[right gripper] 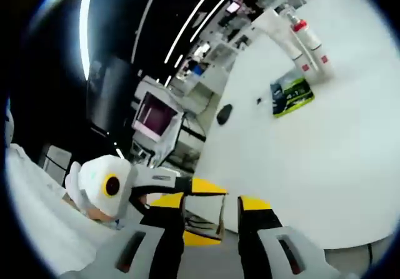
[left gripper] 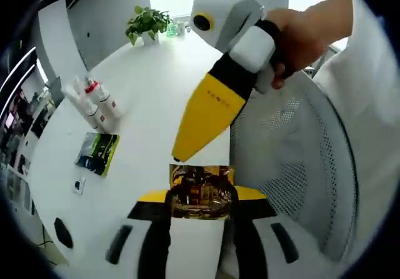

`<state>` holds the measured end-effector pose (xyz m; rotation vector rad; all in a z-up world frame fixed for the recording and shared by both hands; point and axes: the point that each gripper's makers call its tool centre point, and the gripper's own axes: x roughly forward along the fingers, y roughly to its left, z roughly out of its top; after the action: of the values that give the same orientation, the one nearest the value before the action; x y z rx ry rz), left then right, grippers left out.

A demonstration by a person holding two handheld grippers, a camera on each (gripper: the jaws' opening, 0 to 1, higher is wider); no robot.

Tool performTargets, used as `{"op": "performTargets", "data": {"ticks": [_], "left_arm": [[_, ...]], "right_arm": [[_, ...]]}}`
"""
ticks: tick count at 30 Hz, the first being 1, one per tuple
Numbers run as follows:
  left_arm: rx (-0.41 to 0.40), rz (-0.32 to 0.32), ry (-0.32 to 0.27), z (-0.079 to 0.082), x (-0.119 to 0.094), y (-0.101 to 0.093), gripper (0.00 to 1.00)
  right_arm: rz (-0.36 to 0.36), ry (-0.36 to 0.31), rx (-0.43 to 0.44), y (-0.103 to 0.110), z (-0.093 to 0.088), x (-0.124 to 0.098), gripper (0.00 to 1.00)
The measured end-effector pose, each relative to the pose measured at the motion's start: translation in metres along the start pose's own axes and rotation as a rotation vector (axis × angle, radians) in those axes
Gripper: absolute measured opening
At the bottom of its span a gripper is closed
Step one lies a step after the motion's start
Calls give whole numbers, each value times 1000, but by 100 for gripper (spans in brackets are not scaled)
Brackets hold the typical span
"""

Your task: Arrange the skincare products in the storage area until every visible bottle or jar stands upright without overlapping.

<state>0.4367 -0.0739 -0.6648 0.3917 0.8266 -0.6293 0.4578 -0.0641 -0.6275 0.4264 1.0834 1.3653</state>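
My left gripper is shut on a shiny gold-and-dark patterned product with a white lower part, held over the near side of the white table. White bottles with red caps stand in a clear holder at the table's left; in the right gripper view the bottles are at the upper right. My right gripper is open and hangs off the table's edge. The left gripper with its held product sits just ahead of the right jaws. A hand holds the right gripper, which points down at the product.
A green-and-black packet lies flat near the bottles, also seen as the packet. A black oval object rests at the table's edge. A potted plant stands at the far side. A white mesh chair is on the right.
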Motion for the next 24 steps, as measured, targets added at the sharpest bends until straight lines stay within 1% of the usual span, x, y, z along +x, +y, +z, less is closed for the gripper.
{"op": "performTargets", "data": {"ticks": [3, 5, 7, 9, 12, 14, 15, 17, 18, 19, 20, 22, 23, 24], "left_arm": [[-2, 12, -21, 5, -2, 2, 33], [-6, 21, -39, 10, -4, 2, 33], [-16, 24, -54, 14, -4, 2, 33], [-8, 25, -65, 17, -5, 0, 33], [7, 31, -71, 19, -6, 1, 33], [15, 39, -69, 18, -7, 3, 33], [16, 40, -71, 18, -7, 3, 33], [21, 39, -90, 21, -9, 2, 33], [29, 36, -100, 23, -9, 1, 33], [48, 44, -116, 25, -10, 1, 33], [51, 49, -116, 24, -10, 2, 33], [-2, 45, -159, 27, -11, 4, 34], [-54, 49, -188, 28, -12, 6, 34], [-109, 45, -204, 28, -13, 8, 35]], "right_arm": [[-7, 17, -15, 1, 0, 2, 27], [-28, 35, -32, -2, -2, 2, 23], [-33, 37, -48, -2, -3, 3, 21], [-38, 42, -50, -3, -5, 3, 18], [-51, 77, -61, -5, -14, 3, 12], [-54, 92, -69, -6, -19, 3, 11], [-56, 95, -71, -7, -21, 2, 9], [-58, 95, -78, -8, -23, 1, 1], [-49, 84, -79, -7, -21, 0, 1], [-49, 65, -55, -7, -18, 0, 1], [-49, 67, -58, -7, -18, -1, 1], [-51, 62, -68, -6, -17, -2, 0], [-47, 52, -68, -6, -16, -4, 0], [-46, 44, -64, -7, -14, -5, 0]]}}
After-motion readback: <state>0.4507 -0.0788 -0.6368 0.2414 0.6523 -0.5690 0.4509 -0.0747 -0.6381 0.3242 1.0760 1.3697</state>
